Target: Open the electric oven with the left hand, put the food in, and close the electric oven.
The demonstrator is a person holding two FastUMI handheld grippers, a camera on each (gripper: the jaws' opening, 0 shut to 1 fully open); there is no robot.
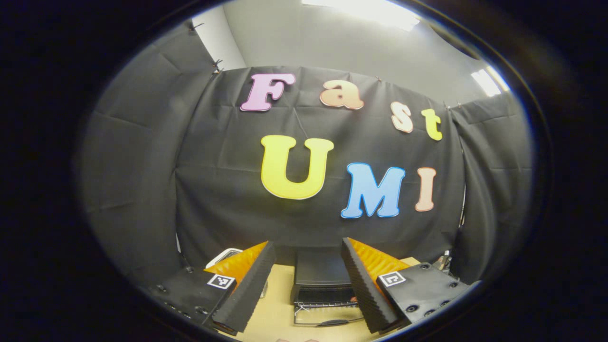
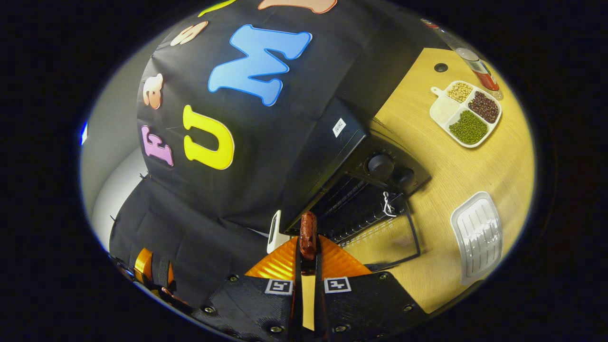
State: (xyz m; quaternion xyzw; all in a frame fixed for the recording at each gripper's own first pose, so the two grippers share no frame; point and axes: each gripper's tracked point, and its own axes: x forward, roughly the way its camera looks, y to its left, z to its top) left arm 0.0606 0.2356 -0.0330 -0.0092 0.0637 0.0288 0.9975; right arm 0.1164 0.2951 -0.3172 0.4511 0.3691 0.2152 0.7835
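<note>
left gripper view: left gripper (image 1: 308,285) jaws released, empty, above the oven (image 1: 322,280), its door (image 1: 327,316) already down on the worktop (image 1: 278,304) | right gripper view: right gripper (image 2: 308,259) jaws grasping sausage (image 2: 308,235) just before oven mouth | left: load food, close door

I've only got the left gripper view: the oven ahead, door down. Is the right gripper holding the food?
Observer: Yes. The right gripper is shut on a reddish-brown sausage, which stands up between its fingers.
Operator: Is it in the oven yet?
Observer: It doesn't look so. In the right gripper view the sausage sits in front of the oven's open mouth, near one end.
Operator: Anything beside the door?
Observer: A white ribbed tray lies next to the lowered door, apart from it.
</note>
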